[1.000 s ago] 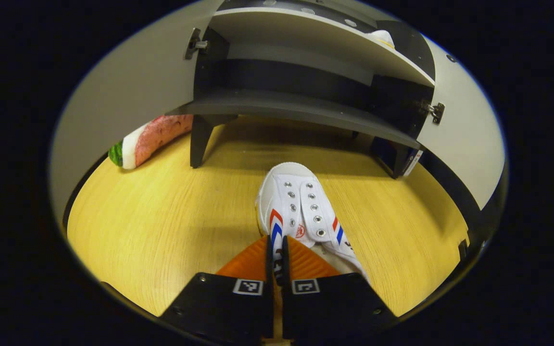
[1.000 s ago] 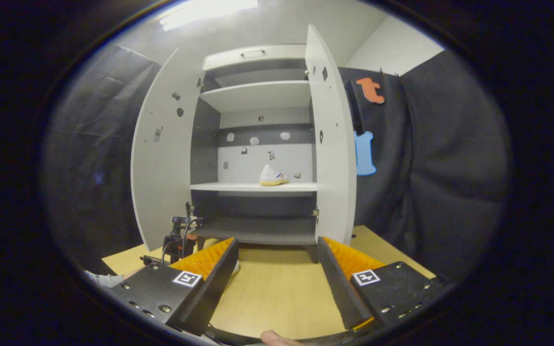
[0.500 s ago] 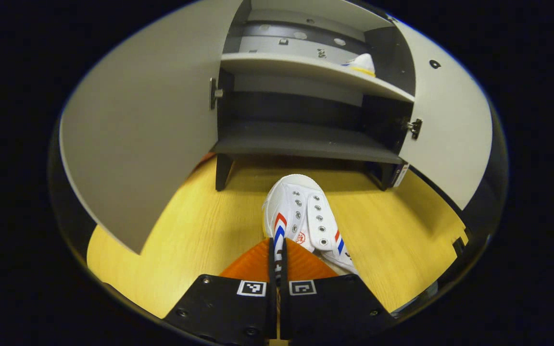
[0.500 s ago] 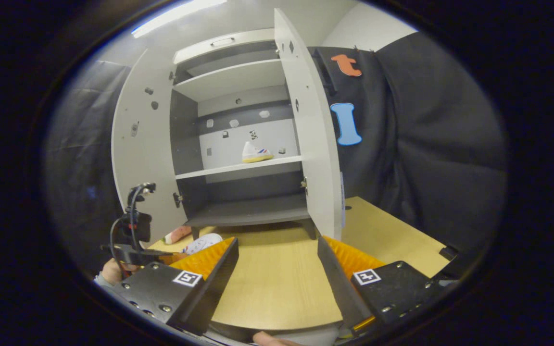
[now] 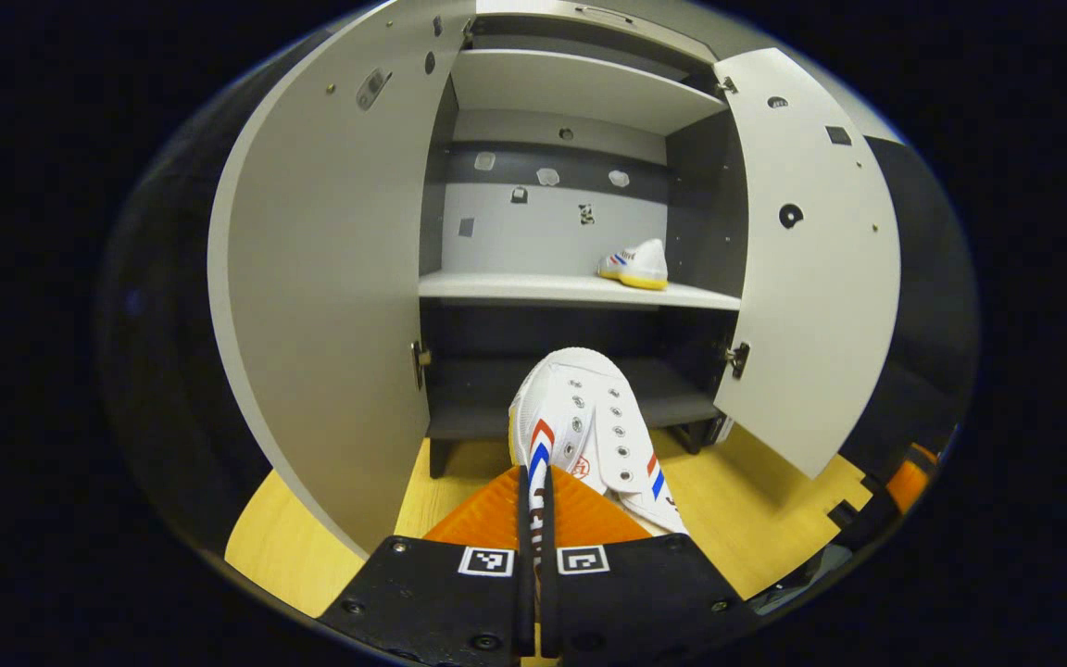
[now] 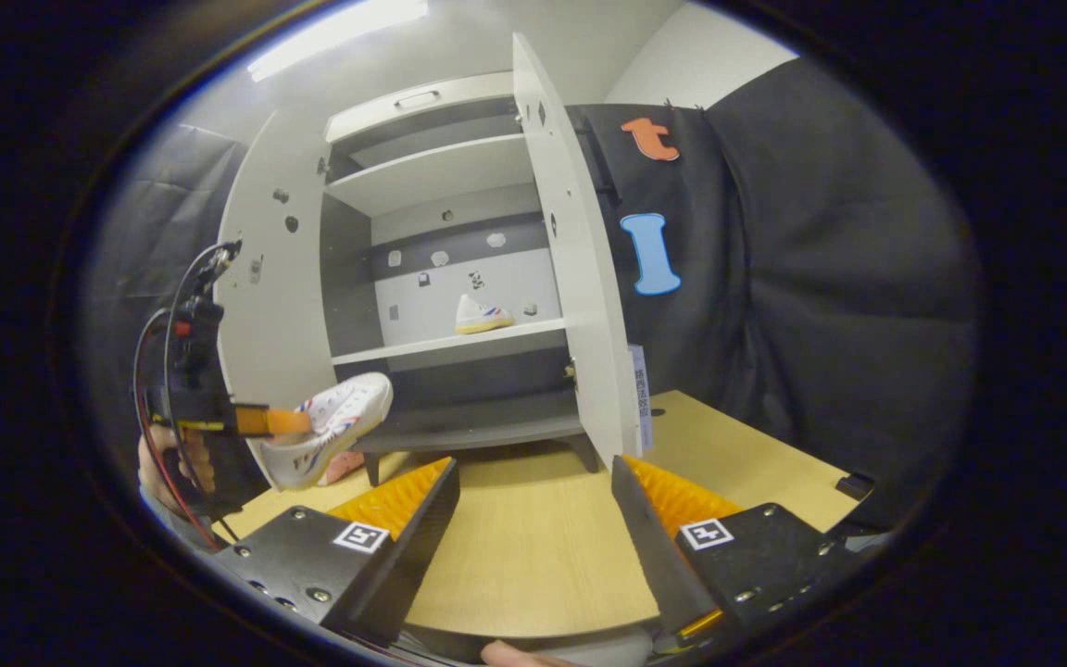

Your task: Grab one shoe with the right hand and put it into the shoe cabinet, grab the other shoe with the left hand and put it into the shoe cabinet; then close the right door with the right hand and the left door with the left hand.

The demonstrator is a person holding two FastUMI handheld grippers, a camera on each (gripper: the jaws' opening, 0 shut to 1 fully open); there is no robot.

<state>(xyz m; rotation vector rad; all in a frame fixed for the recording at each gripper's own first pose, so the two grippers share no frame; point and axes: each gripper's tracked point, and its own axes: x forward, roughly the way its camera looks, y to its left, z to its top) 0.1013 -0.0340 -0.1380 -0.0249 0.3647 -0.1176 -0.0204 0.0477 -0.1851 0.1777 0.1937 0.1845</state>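
Up off the counter [image 6: 533,556], the white sneaker [image 5: 589,431] hangs in the left tool [image 5: 534,491], whose orange fingers [image 5: 487,509] are closed tight on its side edge, toe pointing at the shoe cabinet [image 5: 571,83]. Its mate, the second sneaker [image 5: 635,264], sits on the middle shelf [image 5: 515,289] toward the right. Both doors, left door [image 5: 330,296] and right door [image 5: 807,269], stand open. The right tool [image 6: 533,505] is spread wide, holding nothing.
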